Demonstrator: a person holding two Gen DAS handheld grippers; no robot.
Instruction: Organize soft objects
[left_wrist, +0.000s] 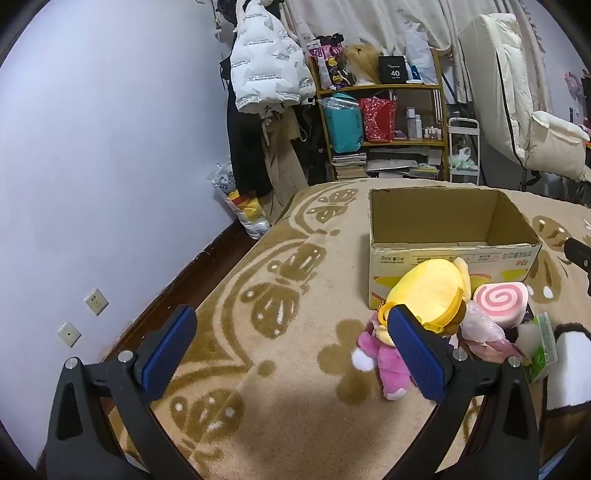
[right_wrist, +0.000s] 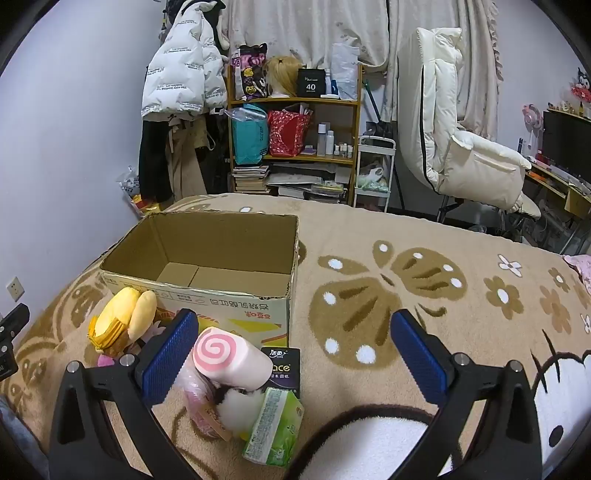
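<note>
With both the left gripper (left_wrist: 291, 354) and right gripper (right_wrist: 291, 354) released and empty, the crowded toys (right_wrist: 232, 360) beside the box (right_wrist: 229, 299) could snag together when one is picked up.

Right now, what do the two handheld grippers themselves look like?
Both look alike: the left gripper and right gripper each have black plastic arms splayed in a V, silver round bolts at the joints, and jaws faced with blue textured rectangular pads. No cables, sleeves or markings show.
</note>
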